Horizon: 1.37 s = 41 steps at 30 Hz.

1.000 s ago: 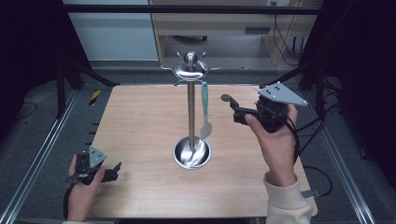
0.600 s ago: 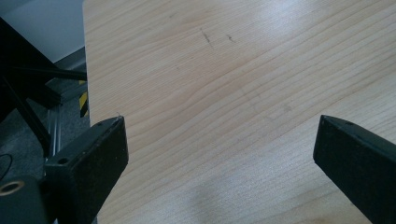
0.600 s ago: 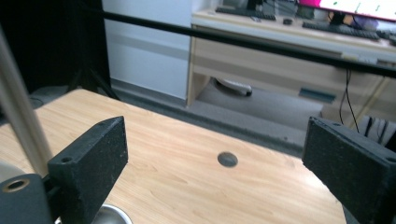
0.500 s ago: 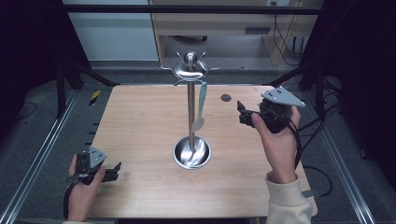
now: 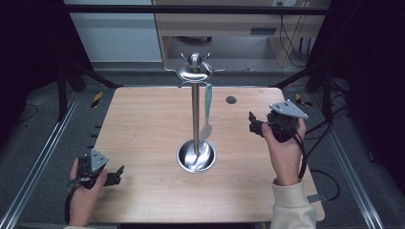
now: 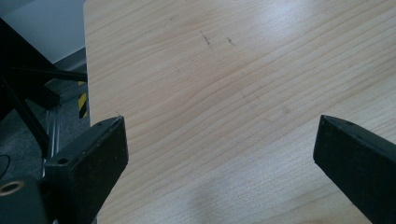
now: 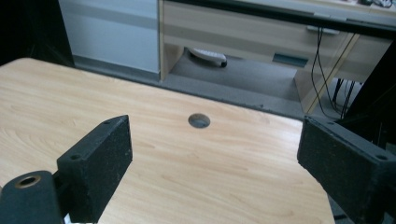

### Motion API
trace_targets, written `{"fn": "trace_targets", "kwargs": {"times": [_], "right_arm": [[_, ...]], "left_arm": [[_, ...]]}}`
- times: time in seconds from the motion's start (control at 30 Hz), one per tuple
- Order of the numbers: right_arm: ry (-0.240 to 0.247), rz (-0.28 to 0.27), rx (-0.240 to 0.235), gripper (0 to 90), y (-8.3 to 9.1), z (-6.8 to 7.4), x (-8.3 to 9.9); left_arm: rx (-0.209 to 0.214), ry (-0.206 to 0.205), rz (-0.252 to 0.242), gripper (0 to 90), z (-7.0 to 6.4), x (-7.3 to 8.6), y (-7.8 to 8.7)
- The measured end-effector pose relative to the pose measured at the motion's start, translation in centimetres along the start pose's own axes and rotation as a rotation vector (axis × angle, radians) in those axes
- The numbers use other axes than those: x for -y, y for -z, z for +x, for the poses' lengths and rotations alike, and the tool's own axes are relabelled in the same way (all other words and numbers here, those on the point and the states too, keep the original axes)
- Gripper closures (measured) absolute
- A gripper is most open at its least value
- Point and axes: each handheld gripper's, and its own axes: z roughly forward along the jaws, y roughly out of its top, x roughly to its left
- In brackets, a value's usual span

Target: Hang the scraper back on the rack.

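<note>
Steel utensil stand [image 5: 195, 102], the landmark for what follows, rises upright from a round dished base [image 5: 196, 156] at the centre of the wooden table [image 5: 143, 124]. From a hook of its crown, on the right-hand side, hangs a pale green spatula [image 5: 207, 112]: its long axis is vertical, handle end up at the hook, blade pointing down toward the base and hanging just beside the pole. Right gripper [image 5: 253, 125] is held to the right of the stand, well apart from the spatula, its jaws spread wide with nothing between them (the right gripper view looks past them to a small round hole [image 7: 199, 121] in the tabletop, which lies beyond and to the right of the stand). Left gripper [image 5: 117, 175] rests near the table's front left corner, far from the stand, its jaws likewise spread over bare wood [image 6: 224, 93]. Nothing lies on the table between the right gripper and the spatula.
</note>
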Motion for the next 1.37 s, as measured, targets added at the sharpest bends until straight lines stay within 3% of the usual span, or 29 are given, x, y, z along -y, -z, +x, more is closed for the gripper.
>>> {"fn": "trace_targets", "kwargs": {"times": [0.57,0.93,1.07,1.2,1.37], "right_arm": [[-0.005,0.113,-0.022,11.2,-3.2,-0.1,4.6],[0.041,0.167,-0.016,12.5,-4.3,0.2,7.8],[0.048,0.186,-0.04,13.4,-4.6,0.3,9.1],[0.008,0.225,-0.09,14.6,-4.9,0.2,10.6],[-0.009,0.269,-0.115,14.5,-5.6,-0.2,11.5]], "left_arm": [[-0.003,0.007,-0.002,2.9,0.1,0.1,0.1],[0.0,0.008,-0.001,2.9,0.1,0.1,0.1],[0.004,0.002,0.003,2.9,0.0,0.1,0.1],[0.002,0.004,0.003,2.8,0.1,0.2,0.1],[0.001,-0.004,0.011,2.9,0.0,0.0,-0.2]]}}
